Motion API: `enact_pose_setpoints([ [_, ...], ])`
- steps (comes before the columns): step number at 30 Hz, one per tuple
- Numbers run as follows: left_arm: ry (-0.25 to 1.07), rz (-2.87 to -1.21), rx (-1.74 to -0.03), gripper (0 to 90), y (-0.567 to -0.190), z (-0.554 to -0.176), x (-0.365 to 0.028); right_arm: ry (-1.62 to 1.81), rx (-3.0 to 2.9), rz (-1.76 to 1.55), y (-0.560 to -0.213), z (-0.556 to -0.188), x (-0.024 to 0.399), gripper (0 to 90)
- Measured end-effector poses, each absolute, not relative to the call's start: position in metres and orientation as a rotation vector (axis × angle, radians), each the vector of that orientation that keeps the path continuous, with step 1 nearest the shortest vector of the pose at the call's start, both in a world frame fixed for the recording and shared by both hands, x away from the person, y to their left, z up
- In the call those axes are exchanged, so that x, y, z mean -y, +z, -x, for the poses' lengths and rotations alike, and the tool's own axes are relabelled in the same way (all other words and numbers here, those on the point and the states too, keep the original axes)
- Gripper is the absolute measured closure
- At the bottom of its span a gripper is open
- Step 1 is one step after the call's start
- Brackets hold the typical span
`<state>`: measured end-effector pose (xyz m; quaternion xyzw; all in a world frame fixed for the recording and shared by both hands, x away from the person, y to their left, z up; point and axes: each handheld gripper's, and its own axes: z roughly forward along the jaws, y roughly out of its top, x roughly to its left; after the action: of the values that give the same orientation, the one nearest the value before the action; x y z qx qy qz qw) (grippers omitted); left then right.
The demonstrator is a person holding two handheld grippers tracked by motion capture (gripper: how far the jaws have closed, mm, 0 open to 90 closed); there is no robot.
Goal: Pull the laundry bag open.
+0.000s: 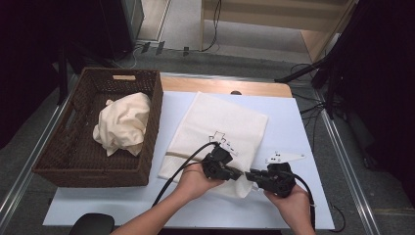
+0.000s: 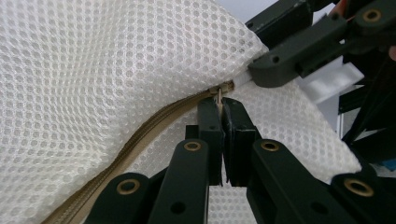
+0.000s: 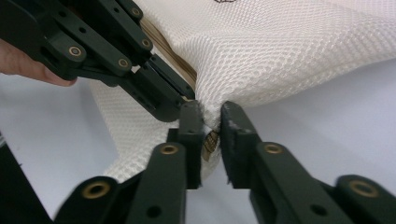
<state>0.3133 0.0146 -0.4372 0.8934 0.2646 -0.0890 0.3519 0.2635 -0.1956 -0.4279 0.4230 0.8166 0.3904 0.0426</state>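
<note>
A white mesh laundry bag (image 1: pixel 220 127) lies flat on the white mat, its tan zipper (image 2: pixel 154 121) running along the near edge. Both grippers meet at the bag's near right corner. My left gripper (image 1: pixel 239 173) is shut on the small metal zipper pull (image 2: pixel 218 95), pinched between its pads (image 2: pixel 222 105). My right gripper (image 1: pixel 249 175) faces it from the right. Its jaws (image 3: pixel 212 109) stand slightly apart with the bunched corner of the mesh (image 3: pixel 280 46) and the tan zipper end between them, not clamped. The left gripper's tips (image 3: pixel 184 100) touch that same corner.
A dark wicker basket (image 1: pixel 152 122) stands at the left and holds a crumpled cream cloth (image 1: pixel 122 122). The white mat (image 1: pixel 293 122) has bare room to the right of the bag and along the front. A wooden table strip (image 1: pixel 225 87) runs behind.
</note>
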Motion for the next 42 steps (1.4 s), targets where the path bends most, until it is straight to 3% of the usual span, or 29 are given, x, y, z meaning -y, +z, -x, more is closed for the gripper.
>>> enact_pose_setpoints([
  [6,-0.218,-2.293,-0.697,87.8,-0.435,-0.315,-0.017,1.223,-2.493,-1.321,-0.431,-0.264,0.195,71.2],
  [14,-0.230,-2.250,-0.704,87.7,-0.434,-0.314,-0.018,1.257,-2.483,-1.391,-0.435,-0.267,0.197,74.2],
  [19,-0.215,-2.270,-0.684,87.3,-0.435,-0.313,-0.016,1.239,-2.495,-1.381,-0.433,-0.267,0.196,83.3],
  [28,-0.214,-2.280,-0.686,81.6,-0.437,-0.313,-0.015,1.241,-2.489,-1.330,-0.424,-0.265,0.197,84.2],
  [42,-0.255,-2.300,-0.686,87.6,-0.438,-0.313,-0.014,1.208,-2.523,-1.311,-0.426,-0.263,0.192,84.8],
])
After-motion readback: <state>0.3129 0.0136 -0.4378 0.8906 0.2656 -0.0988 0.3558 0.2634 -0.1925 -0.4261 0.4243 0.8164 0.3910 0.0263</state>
